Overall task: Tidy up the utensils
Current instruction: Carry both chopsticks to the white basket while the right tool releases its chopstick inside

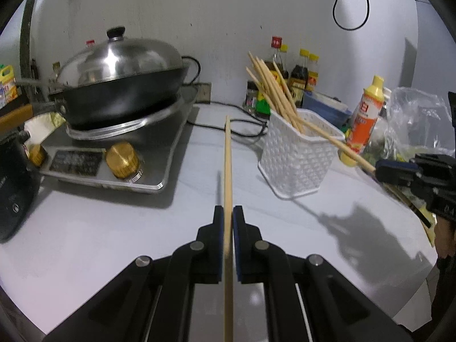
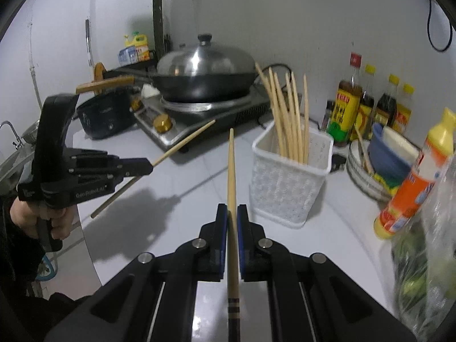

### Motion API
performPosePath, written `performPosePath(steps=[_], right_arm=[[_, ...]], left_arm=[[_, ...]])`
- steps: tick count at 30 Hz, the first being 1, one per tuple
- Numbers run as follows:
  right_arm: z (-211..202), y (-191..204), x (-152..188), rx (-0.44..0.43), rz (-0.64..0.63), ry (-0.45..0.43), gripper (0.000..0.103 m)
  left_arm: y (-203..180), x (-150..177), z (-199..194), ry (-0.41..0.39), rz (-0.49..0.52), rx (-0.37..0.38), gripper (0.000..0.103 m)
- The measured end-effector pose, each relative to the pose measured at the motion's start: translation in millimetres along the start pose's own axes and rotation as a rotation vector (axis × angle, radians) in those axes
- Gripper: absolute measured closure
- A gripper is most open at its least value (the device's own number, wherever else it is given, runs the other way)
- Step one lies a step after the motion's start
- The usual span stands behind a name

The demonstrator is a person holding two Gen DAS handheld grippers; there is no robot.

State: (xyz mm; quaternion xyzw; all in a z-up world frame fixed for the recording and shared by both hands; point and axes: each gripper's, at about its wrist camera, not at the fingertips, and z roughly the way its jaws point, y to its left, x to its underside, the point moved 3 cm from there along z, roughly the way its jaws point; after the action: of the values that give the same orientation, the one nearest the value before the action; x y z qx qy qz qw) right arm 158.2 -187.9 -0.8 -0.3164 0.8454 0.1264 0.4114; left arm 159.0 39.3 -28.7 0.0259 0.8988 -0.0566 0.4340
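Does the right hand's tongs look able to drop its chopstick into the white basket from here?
Probably yes: the right tongs grip a chopstick, and the white basket stands just ahead to the right, open-topped, with nothing between.

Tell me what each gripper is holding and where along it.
The left gripper clamps one chopstick partway along its shaft. The right gripper clamps another chopstick ahead of its striped end. Both point forward.
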Motion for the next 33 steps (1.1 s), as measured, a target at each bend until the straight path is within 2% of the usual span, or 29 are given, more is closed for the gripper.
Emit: performPosePath(steps=[11,20,27,32,33], right_arm=[[-8.3,-36.8,-62.4,0.031,-0.007,-0.099,0.097],[16.3,-57.4,-104.9,0.040,-0.015,-0.122,0.100],[55.0,-61.7,-82.5,0.040,0.029,-0.044,0.102],[66.8,-60.9,-46.5,-0.001,0.106,0.004,0.101],[62.1,-63.7,-39.9,-0.028,0.139,-0.031,0.101]], left_arm=[[11.0,-36.1,-17.5,-0.076,-0.006,-0.016,0.097],[21.2,-43.8,-7.9,-0.090,-0.037,-0.012,0.097],[14.4,-28.2,27.5,-0.033,-0.078,0.048,0.097],[8.1,-17.1,57.2,0.013,-0.116,0.084,0.097],[6.5,-16.7,62.7,0.019,-0.118,0.091,0.097]])
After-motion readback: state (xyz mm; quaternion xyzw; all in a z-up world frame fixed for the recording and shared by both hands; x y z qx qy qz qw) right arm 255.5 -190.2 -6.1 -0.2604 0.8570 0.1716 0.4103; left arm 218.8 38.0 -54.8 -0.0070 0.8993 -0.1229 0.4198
